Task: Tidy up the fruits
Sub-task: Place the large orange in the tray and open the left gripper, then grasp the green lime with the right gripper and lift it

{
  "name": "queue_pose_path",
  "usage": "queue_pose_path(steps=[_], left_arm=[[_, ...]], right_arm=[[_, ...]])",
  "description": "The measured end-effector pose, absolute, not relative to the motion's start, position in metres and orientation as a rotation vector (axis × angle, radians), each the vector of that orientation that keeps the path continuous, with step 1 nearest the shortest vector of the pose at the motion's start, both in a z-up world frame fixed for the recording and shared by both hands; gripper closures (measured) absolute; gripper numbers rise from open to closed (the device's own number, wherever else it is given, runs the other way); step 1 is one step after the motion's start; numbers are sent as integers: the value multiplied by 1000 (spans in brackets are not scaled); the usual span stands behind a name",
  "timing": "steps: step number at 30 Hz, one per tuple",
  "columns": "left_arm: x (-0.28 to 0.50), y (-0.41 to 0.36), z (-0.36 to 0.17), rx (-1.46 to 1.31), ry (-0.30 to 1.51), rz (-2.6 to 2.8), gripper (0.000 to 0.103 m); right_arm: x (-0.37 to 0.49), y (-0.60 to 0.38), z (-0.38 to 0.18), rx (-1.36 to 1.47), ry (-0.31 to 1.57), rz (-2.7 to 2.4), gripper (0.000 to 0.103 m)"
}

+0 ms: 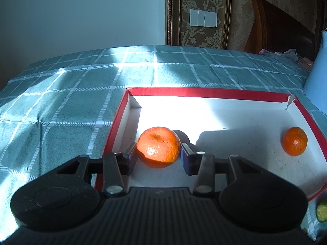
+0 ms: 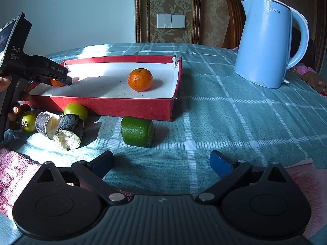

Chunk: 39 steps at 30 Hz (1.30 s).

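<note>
My left gripper (image 1: 158,153) is shut on an orange mandarin (image 1: 157,144) just above the white floor of the red box (image 1: 204,91), at its left side. A second mandarin (image 1: 295,140) lies at the box's right side; it also shows in the right wrist view (image 2: 140,79). My right gripper (image 2: 161,161) is open and empty above the checked cloth, in front of the box (image 2: 122,107). Before the box lie a green cucumber piece (image 2: 137,131), two green round fruits (image 2: 76,110) (image 2: 28,121) and two dark cut stalk pieces (image 2: 68,132). The left gripper (image 2: 61,80) with its mandarin shows at the far left.
A light blue kettle (image 2: 267,40) stands on the table to the right of the box. A pink towel (image 2: 12,169) lies at the near left edge and another pink cloth (image 2: 304,175) at the near right. A wooden chair (image 1: 280,26) stands behind the table.
</note>
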<state>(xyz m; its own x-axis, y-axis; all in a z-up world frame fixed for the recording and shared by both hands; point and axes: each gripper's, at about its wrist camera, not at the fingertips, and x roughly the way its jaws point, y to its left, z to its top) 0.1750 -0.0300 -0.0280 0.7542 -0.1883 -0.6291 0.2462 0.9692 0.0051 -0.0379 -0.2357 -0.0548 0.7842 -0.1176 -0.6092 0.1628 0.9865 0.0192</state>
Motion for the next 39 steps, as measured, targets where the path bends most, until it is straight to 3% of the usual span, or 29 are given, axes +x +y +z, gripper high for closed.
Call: queue_pose_path(steps=[2, 8, 14, 18, 28, 39], left_arm=[[163, -21, -22, 75, 643, -228, 59], [124, -10, -5, 110, 526, -256, 33], [92, 8, -2, 51, 522, -280, 32], [68, 24, -7, 33, 496, -241, 11], [26, 55, -33, -35, 515, -263, 8], [32, 53, -47, -7, 584, -261, 6]], right_arm=[[-38, -236, -55, 72, 652, -152, 2], [-38, -236, -55, 72, 652, -152, 2], [-38, -235, -55, 72, 652, -151, 2], [-37, -236, -55, 69, 652, -152, 2], [-38, -236, -55, 69, 652, -152, 2], [-40, -237, -54, 65, 647, -153, 1]])
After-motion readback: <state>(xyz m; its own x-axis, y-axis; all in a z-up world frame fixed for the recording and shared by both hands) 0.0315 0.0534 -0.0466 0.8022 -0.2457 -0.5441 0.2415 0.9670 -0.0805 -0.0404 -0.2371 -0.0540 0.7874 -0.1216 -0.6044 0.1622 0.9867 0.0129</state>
